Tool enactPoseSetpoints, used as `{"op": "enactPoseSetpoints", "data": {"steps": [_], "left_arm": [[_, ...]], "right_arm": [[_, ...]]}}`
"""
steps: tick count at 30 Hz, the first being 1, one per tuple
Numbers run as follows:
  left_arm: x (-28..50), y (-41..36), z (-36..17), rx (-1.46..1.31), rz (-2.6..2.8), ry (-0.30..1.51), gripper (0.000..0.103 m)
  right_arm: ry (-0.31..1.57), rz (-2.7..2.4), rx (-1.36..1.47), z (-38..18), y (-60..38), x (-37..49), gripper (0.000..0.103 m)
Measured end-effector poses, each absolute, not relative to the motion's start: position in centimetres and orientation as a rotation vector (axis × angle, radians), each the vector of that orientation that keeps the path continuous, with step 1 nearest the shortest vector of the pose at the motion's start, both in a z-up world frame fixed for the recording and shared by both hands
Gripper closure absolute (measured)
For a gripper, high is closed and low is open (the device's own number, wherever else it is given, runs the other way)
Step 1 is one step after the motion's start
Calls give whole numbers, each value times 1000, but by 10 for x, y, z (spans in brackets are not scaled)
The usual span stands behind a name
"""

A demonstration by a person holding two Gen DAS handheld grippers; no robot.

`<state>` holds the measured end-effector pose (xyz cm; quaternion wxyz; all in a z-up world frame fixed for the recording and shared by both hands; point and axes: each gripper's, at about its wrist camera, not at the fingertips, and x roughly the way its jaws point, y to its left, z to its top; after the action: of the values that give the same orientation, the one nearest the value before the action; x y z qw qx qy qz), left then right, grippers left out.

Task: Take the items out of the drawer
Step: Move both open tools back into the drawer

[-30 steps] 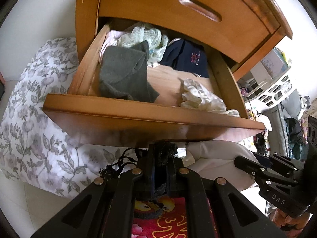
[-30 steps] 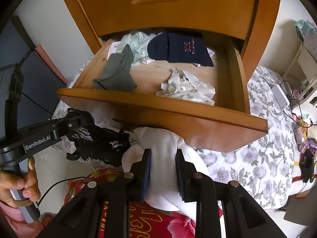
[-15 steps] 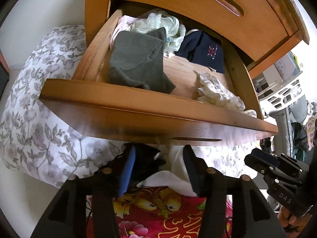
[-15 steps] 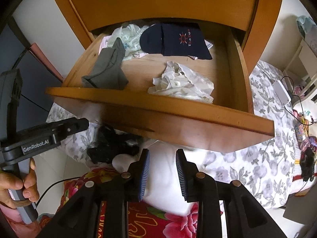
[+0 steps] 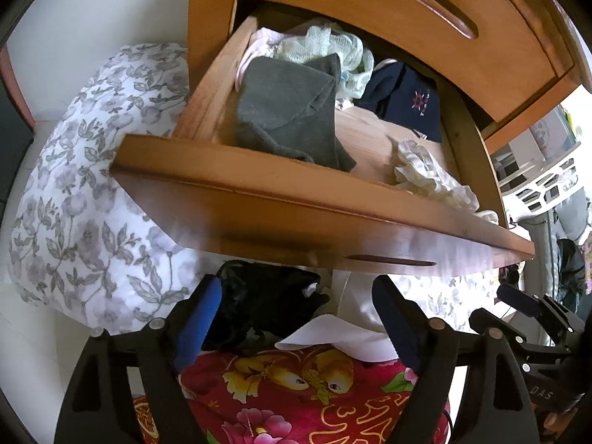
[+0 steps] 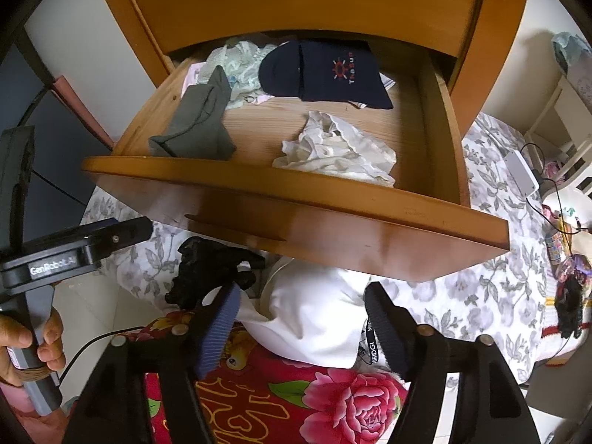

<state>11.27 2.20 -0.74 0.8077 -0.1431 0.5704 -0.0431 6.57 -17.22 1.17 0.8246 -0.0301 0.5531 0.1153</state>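
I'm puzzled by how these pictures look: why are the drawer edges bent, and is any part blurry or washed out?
Left wrist view: the fisheye lens bows the drawer front, black corners ring the frame, the window area at right is washed out, and the front panel looks slightly smeared. Right wrist view: the same bending, the white cloth under the drawer is overexposed, yet the navy cap reads sharp.

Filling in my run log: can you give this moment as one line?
left gripper: open | right gripper: open | black garment, white garment: below drawer | in drawer: grey cloth, navy cap
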Motion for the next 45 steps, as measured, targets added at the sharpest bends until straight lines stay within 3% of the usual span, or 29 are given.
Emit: {"op": "enactPoseSetpoints", "data": {"steps": [5, 7, 8, 11, 45], "left_arm": [[110, 25, -3, -297, -74, 1191, 11], [109, 27, -1, -296, -67, 1181, 10], [108, 28, -1, -298, -63, 1175, 8], [106, 31, 1, -304, -55, 1154, 3], [80, 19, 61, -259, -122, 942, 3]], "right_arm": [[1166, 225, -54, 13, -180, 65, 16], [1160, 218, -42, 15, -183, 64, 2], [1152, 214, -37, 16, -185, 63, 0], [1136, 203, -37, 19, -190, 59, 0], [923, 241, -32, 68, -189, 30, 0]]}}
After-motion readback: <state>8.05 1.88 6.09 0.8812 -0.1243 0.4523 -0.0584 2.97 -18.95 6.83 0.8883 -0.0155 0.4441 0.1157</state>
